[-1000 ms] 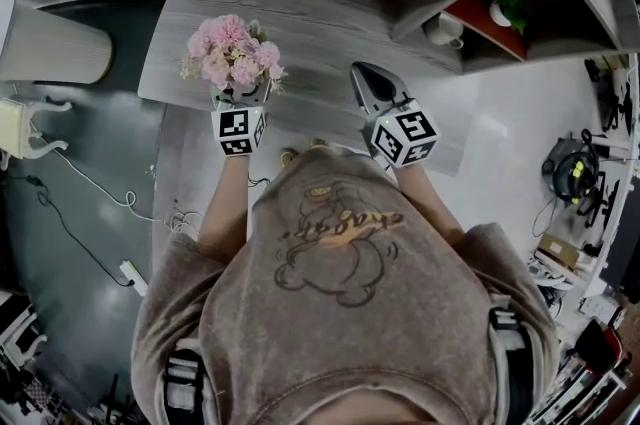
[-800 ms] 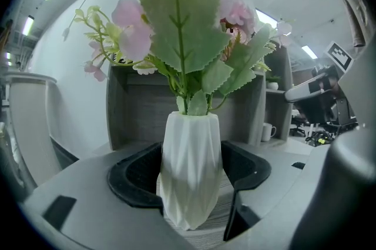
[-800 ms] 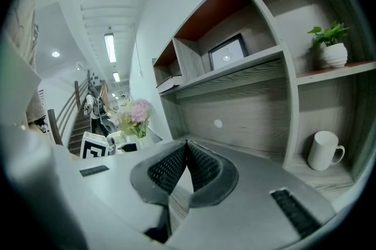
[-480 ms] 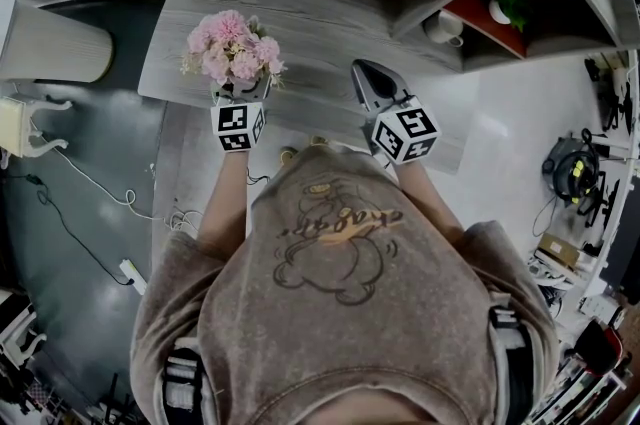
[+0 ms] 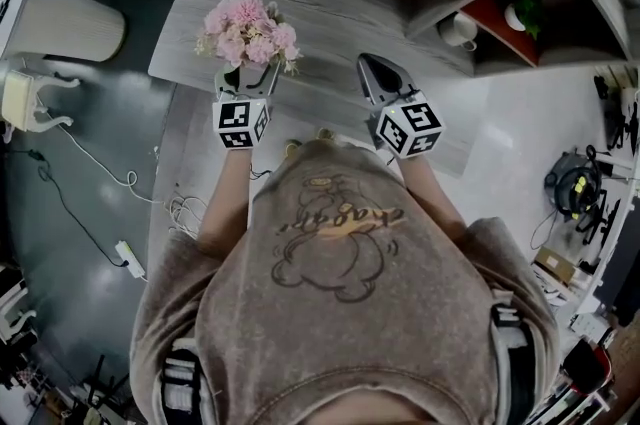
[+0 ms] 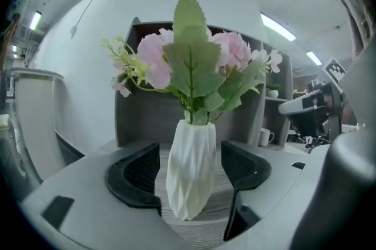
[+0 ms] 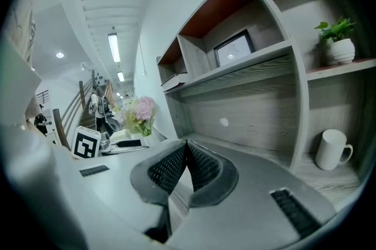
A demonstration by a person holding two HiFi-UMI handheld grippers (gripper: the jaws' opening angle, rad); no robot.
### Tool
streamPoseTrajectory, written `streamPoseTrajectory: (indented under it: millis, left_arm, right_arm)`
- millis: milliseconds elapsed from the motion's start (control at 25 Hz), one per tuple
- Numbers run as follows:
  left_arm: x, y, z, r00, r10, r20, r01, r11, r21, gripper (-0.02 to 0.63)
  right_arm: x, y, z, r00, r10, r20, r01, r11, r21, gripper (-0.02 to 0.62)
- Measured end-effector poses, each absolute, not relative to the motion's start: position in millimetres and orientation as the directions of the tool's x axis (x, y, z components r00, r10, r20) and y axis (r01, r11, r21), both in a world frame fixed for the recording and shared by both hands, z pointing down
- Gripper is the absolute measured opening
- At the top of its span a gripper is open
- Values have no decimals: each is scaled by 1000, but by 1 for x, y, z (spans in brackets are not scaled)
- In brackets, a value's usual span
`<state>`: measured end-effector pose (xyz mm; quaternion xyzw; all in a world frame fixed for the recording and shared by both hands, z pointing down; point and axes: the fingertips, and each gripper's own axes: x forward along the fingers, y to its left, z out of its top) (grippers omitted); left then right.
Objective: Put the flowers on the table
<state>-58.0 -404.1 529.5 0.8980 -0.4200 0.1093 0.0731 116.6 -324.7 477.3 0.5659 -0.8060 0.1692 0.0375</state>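
Your left gripper is spread wide, one jaw on either side of the white vase. There's a gap on both sides, no contact. The vase stands upright on the grey table with the pink flowers in it. Your right gripper is right of the vase, above the same table, jaws pressed together with nothing between them.

— Your T-shirt is grey-brown and short-sleeved, with a cartoon bear outlined on it.
— Behind your jaws, the left cube and right cube are white with black square markers; the pads are black and gridded.
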Motion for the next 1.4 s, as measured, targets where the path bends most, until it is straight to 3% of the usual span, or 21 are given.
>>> streamPoseTrajectory:
  millis: [640, 1120, 1400]
  left_arm:
    - [-112, -363, 477, 558, -804, 205, -828, -556, 71, 321]
    - [-144, -333, 453, 474, -865, 165, -880, -457, 134, 324]
    - [-154, -327, 455, 448, -879, 164, -893, -430, 135, 121]
  right_arm:
    - [61, -339, 475, -518, -825, 224, -851, 472, -231, -5]
    - [45, -343, 465, -547, -810, 211, -836, 518, -179, -5]
    - [46, -340, 465, -536, -818, 208, -843, 510, -169, -3]
